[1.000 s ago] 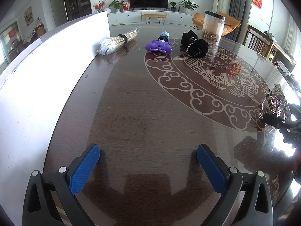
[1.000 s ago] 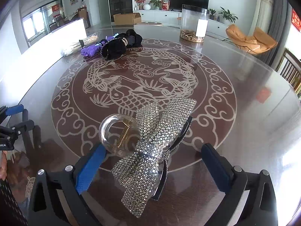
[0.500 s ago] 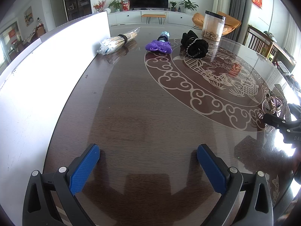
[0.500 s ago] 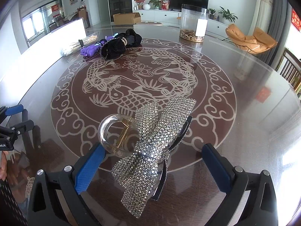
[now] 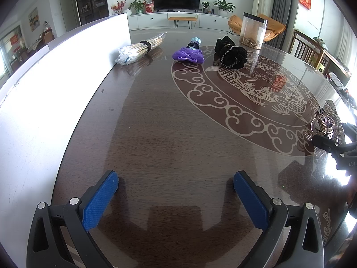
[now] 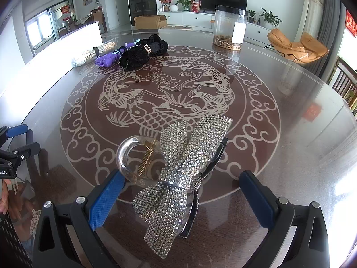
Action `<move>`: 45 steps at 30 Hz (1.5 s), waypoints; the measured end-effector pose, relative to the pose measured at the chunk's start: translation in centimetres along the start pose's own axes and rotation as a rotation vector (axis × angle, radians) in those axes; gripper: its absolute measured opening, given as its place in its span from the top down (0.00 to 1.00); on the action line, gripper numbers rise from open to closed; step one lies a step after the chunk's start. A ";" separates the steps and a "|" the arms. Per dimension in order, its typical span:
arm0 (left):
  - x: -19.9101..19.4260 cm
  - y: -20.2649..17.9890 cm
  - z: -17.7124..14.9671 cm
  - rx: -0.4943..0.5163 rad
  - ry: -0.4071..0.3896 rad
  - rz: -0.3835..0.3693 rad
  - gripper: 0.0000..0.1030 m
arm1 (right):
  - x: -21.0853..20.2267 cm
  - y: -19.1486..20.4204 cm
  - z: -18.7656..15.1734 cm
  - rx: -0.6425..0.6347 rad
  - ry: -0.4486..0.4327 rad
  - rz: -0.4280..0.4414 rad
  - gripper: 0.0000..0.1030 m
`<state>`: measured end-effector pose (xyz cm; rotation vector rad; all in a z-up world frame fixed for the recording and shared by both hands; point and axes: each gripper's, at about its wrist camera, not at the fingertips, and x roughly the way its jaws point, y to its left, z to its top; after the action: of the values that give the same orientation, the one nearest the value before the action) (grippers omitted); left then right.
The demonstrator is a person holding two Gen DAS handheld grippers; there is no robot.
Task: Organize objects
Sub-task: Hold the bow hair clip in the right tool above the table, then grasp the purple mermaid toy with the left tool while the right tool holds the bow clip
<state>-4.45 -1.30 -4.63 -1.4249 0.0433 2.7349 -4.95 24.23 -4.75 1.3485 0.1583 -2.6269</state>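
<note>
The right hand-held gripper (image 6: pixel 180 192) is wide open around the silver rhinestone bow hair clip (image 6: pixel 185 169) on the dark glossy tabletop (image 6: pixel 279 134). The left hand-held gripper (image 5: pixel 176 189) is also open, holding nothing.

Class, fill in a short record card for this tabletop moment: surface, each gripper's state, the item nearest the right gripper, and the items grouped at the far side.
Surface: round glass-topped table with a fish motif
Left gripper: open, over bare table
Right gripper: open, fingers either side of the bow clip, not closed on it
Nearest item: rhinestone bow hair clip, beside a clear claw clip
Far group: black scrunchie, purple toy, wrapped bundle of sticks
Also: clear lidded jar
</note>
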 end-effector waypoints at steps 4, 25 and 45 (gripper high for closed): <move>0.0 0.0 0.0 0.000 0.000 0.000 0.00 | 0.0 0.0 0.0 0.000 0.000 0.000 0.00; 0.1 0.2 0.3 0.020 0.030 -0.017 0.00 | 0.0 0.0 0.0 0.000 0.000 0.001 0.00; 14.2 -1.4 21.8 -0.064 0.075 -0.005 0.18 | 0.0 0.0 0.1 0.001 -0.001 -0.005 0.00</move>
<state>-30.30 1.80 -3.77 -1.5409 -0.0444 2.7010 -5.05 24.17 -4.66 1.3481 0.1609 -2.6321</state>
